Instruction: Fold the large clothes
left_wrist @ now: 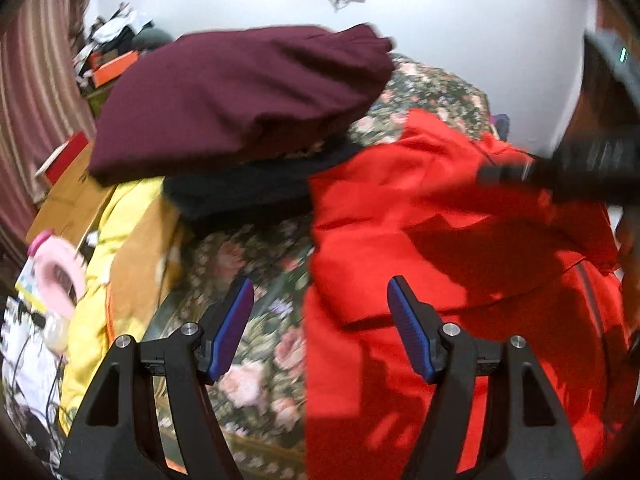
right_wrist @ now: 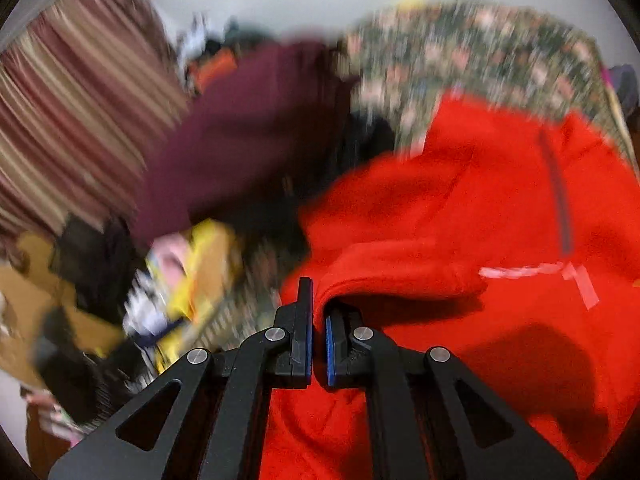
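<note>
A large red garment (left_wrist: pixel 460 240) lies spread on a floral bedspread (left_wrist: pixel 256 320), filling the right half of the left wrist view. My left gripper (left_wrist: pixel 320 312) hovers over the garment's left edge with its jaws open and nothing between them. In the right wrist view, which is blurred, my right gripper (right_wrist: pixel 318 320) is shut on a fold of the red garment (right_wrist: pixel 460 208), with cloth pinched between its blue pads. The right gripper's dark body (left_wrist: pixel 580 168) shows at the right edge of the left wrist view.
A maroon garment (left_wrist: pixel 240 96) lies folded over dark clothing (left_wrist: pixel 240 192) at the back of the bed. Yellow and tan clothes (left_wrist: pixel 120 264) lie at the left. Boxes and a pink ring (left_wrist: pixel 60 276) crowd the left side, by a striped curtain (left_wrist: pixel 32 92).
</note>
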